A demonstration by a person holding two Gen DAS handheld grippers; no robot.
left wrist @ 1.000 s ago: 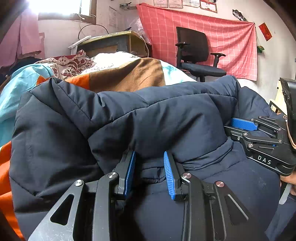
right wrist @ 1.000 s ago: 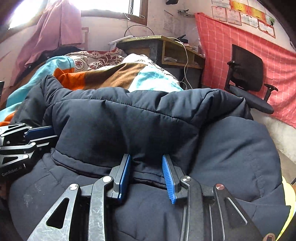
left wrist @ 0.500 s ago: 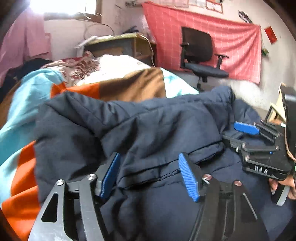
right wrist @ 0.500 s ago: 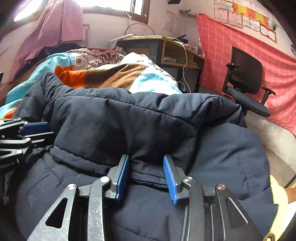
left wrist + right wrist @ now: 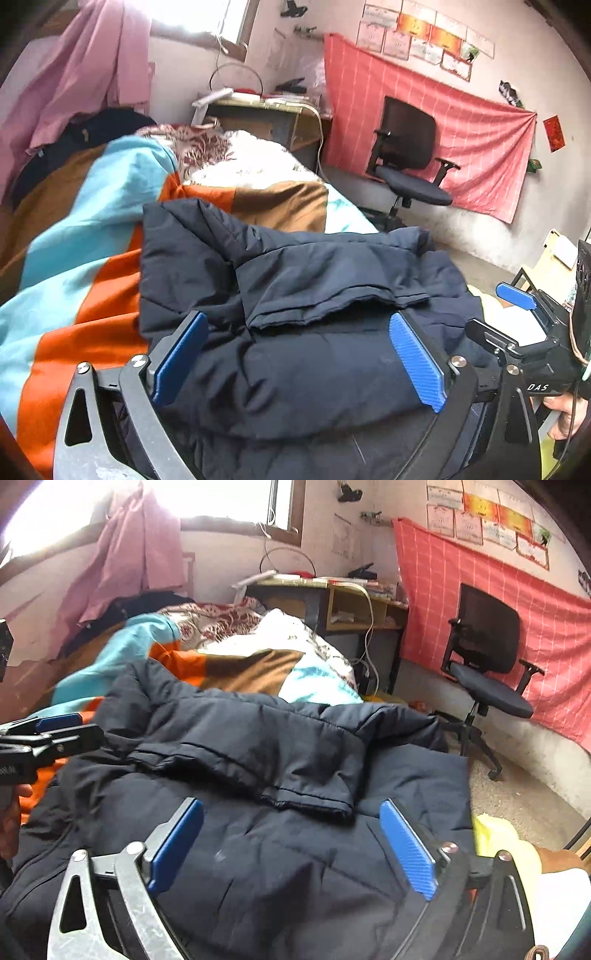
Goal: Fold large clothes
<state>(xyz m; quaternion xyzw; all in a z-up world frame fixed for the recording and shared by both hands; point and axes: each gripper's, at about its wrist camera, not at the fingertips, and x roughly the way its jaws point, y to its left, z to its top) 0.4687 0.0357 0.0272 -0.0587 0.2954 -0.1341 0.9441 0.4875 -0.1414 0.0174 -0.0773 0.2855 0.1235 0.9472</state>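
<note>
A dark navy padded jacket (image 5: 332, 280) lies folded over on the bed, its hem edge lying across the middle; it also shows in the right wrist view (image 5: 258, 746). My left gripper (image 5: 299, 365) is open, its blue pads spread wide just above the jacket's near part, holding nothing. My right gripper (image 5: 291, 845) is open too, pads wide apart above the jacket. The right gripper also shows at the right edge of the left wrist view (image 5: 517, 314), and the left gripper at the left edge of the right wrist view (image 5: 55, 731).
The jacket lies on a bed with an orange, blue and brown quilt (image 5: 81, 266). A desk (image 5: 332, 602) stands beyond the bed. A black office chair (image 5: 487, 657) stands at the right before a red cloth on the wall. Pink clothes (image 5: 74, 85) hang at the left.
Both grippers have opened and let go of the jacket's hem, then drawn back and up. The jacket's folded part now lies flat on the bed.
</note>
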